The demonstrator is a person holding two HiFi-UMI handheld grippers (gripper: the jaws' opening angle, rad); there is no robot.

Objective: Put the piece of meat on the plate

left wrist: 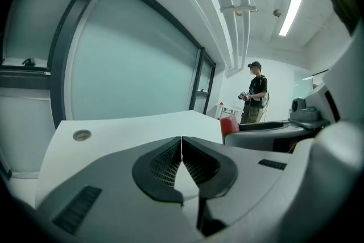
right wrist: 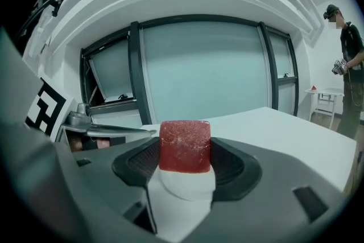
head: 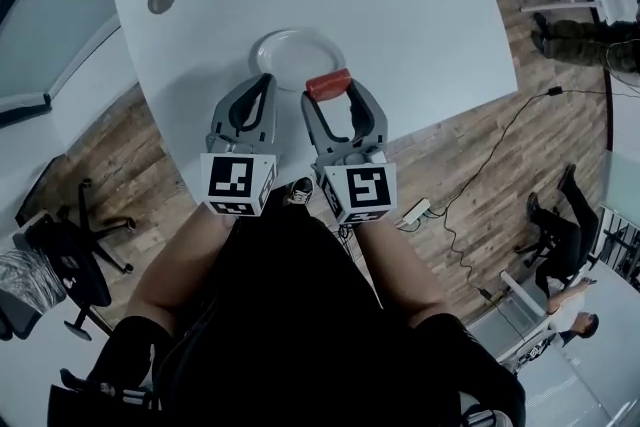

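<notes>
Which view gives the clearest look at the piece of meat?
The right gripper view: the piece of meat sits at the centre, clamped between the jaws of the right gripper. The head view shows it small from above, at the near rim of the plate. The left gripper view catches only a red sliver of it.

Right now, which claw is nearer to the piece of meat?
Right. The right claw is shut on the piece of meat; the left claw, shut and empty, sits apart to its left by the plate.
</notes>
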